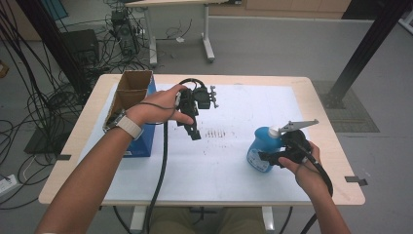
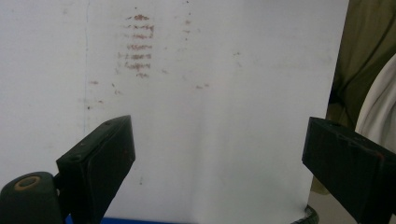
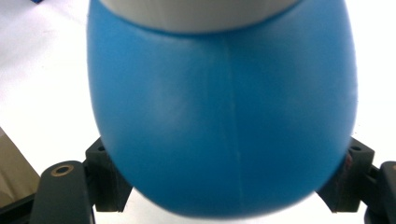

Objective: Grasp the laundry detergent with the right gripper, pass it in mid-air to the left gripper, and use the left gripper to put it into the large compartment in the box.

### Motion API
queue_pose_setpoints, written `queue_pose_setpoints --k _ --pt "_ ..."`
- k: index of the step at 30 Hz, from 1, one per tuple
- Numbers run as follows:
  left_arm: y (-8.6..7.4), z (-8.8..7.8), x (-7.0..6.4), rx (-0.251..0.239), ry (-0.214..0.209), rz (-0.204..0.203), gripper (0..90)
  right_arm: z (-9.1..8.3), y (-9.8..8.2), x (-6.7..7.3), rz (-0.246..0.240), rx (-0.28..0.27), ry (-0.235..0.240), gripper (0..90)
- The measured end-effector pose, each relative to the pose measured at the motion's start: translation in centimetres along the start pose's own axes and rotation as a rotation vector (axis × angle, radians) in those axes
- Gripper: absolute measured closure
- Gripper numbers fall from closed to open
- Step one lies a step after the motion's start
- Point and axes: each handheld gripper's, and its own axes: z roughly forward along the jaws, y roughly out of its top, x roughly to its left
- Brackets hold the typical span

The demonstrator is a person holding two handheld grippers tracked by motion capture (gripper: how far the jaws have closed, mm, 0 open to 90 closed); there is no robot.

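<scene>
From where I stand the job looks barely begun: the blue spray bottle (image 1: 263,148) stands at the lower right of the high view on the white table sheet (image 1: 229,165), and it seems gripped but not yet lifted or carried anywhere, with the open cardboard box (image 1: 130,92) at the upper left well apart from it. The right gripper (image 1: 271,157) has its jaws partly spread around the bottle's round belly (image 3: 224,116), pads pressed against both sides. The left gripper (image 1: 194,130), near the middle of the frame, hangs wide and empty over the stained sheet (image 2: 187,93).
</scene>
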Motion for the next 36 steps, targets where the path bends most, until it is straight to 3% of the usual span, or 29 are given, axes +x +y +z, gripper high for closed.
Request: queue_pose_setpoints --k 36 --pt "-0.37 0.40 0.10 0.006 -0.005 -0.009 9.8 0.59 -0.80 0.01 -0.007 -0.063 0.002 22.9"
